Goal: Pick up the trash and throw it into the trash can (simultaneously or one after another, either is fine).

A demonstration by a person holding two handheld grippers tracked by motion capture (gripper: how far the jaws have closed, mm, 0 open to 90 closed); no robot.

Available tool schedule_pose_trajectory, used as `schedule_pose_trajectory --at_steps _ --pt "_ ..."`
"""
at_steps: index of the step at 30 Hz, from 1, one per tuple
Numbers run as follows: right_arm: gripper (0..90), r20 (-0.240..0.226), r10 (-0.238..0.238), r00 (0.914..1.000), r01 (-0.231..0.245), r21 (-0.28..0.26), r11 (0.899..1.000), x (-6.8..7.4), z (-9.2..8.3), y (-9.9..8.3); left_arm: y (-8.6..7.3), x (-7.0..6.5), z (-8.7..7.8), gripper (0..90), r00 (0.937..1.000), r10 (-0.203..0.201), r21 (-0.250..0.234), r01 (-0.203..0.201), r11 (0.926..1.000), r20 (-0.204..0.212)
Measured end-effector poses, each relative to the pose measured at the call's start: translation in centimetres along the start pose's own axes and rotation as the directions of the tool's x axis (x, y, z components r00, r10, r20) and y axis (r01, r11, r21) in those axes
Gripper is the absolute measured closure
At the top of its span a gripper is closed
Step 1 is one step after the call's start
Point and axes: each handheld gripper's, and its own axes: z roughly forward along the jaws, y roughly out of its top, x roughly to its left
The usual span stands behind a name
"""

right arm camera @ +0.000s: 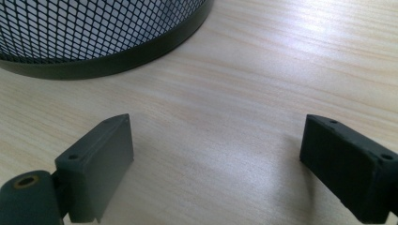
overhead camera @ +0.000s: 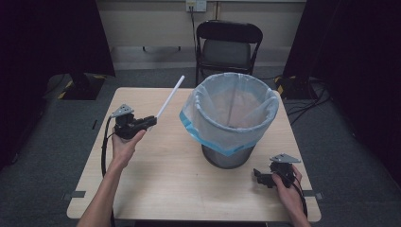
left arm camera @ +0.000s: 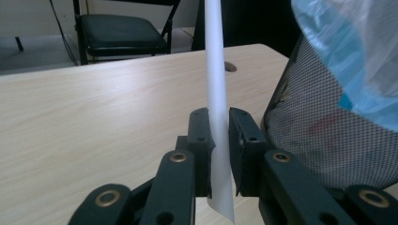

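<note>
- You are standing at a pale wood-grain table (overhead camera: 156,179), a two-jaw gripper in each hand.
- Your left gripper (left arm camera: 218,126) is clenching a slim white paper tube (left arm camera: 217,84), pinching it near its lower end so most of its length is projecting freely beyond the jaws.
- In the high view that tube (overhead camera: 170,97) is angling up and away from your left gripper (overhead camera: 150,120), above the left half of the table, beside the bin and apart from it.
- Holding it by one end probably makes the free tip easy to steer over the bin's rim.
- The tube is looking smooth, matte and slightly tapered, with a loose paper edge showing below the pads.
- A round black wire-mesh wastebasket (overhead camera: 229,158) is standing right of the table's centre, lined with a thin, crinkled, translucent blue plastic bag (overhead camera: 222,135) folded over its rim; the open mouth is facing up, ready to receive things.
- Your right gripper (overhead camera: 259,177) is resting low near the table's front right, close to the bin's base, its jaws spread wide with nothing between them.
- In the right gripper view the blocky black pads (right arm camera: 105,159) are hovering over bare wood, with the mesh wall (right arm camera: 94,33) ahead.
- A black folding chair (overhead camera: 228,47) is sitting beyond the table.
</note>
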Motion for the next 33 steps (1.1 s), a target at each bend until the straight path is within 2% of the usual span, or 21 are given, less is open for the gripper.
schedule_pose_trajectory --at_steps 16,33 --pt "9.0 0.000 0.000 1.0000 0.000 0.000 1.000 0.0 0.0 0.0 3.3 -1.6 0.0 80.0 0.9990 0.019 -0.072 -0.017 0.9973 0.040" --pt "9.0 0.000 0.000 1.0000 0.000 0.000 1.000 0.0 0.0 0.0 6.9 -3.4 -0.8 80.0 0.9934 0.079 -0.129 -0.068 0.9893 0.084"
